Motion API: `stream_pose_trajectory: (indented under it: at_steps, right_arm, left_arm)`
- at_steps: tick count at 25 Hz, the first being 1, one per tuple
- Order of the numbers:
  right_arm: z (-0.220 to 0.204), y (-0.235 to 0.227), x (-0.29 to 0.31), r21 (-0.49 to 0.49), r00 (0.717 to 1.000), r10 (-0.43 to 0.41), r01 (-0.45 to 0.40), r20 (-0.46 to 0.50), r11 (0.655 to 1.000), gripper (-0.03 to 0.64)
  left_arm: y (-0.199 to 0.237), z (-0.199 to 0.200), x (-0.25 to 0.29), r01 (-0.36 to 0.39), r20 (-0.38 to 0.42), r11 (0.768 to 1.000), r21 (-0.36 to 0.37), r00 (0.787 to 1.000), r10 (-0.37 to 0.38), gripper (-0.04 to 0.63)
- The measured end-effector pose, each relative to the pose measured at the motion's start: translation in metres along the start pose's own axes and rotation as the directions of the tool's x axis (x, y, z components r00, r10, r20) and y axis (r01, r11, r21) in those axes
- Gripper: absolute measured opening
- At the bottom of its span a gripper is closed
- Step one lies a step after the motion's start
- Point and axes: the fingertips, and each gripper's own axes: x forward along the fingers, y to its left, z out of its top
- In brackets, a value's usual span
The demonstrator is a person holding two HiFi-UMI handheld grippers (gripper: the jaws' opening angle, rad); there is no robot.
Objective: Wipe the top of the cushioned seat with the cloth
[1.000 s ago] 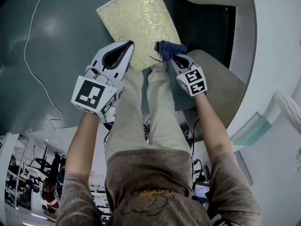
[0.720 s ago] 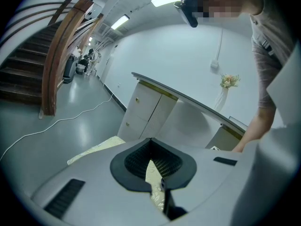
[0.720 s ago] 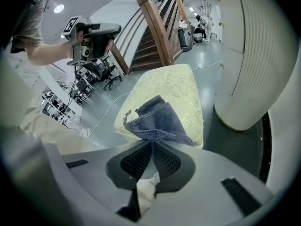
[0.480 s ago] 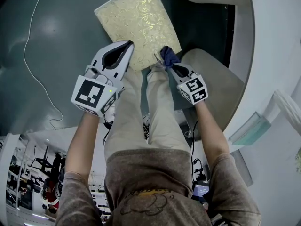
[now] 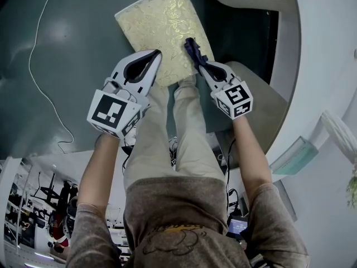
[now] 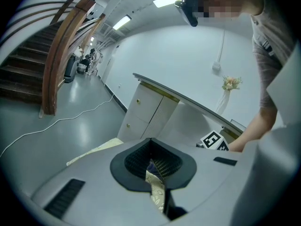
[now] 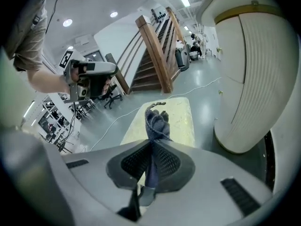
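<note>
Right tongs (image 7: 151, 149) pinching crumpled navy cloth (image 7: 156, 120), brocade seat (image 5: 156, 21)

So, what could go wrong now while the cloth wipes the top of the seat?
1. The right gripper holds the cloth as a small bunch, so strokes may leave parts of the cushioned seat unwiped.
2. The cloth sits near the seat's right edge; a stroke could slip off.

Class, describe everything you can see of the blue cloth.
The cloth is dark blue, soft-looking and crumpled into a bunch. The right claw is shut on its lower part, and the bunched end sticks out past the tips. It sits over the seat's yellow patterned top, near the right edge. Whether it touches the top is unclear.
</note>
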Motion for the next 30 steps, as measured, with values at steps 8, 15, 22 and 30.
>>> stream_pose_trajectory:
  at_steps: [8,15,22,30]
  right_arm:
    - [0.078,-0.018,0.036,-0.092,0.998,0.001,0.005,0.065,0.996,0.023]
    - [0.139,-0.033,0.084,-0.252,0.999,0.000,0.011,0.044,0.968,0.023]
    - [0.175,-0.038,0.134,-0.425,1.000,-0.004,-0.009,-0.028,0.905,0.023]
    - [0.171,-0.038,0.184,-0.433,0.989,0.014,-0.077,-0.147,0.898,0.023]
  left_arm:
    - [0.021,0.007,-0.015,-0.040,0.022,0.999,-0.012,0.999,0.041,0.017]
    - [0.043,0.012,-0.027,-0.079,0.044,0.996,-0.032,0.996,0.080,0.017]
    - [0.070,0.009,-0.039,-0.107,0.044,0.992,-0.059,0.993,0.110,0.017]
    - [0.087,0.003,-0.046,-0.120,0.037,0.990,-0.079,0.992,0.123,0.017]
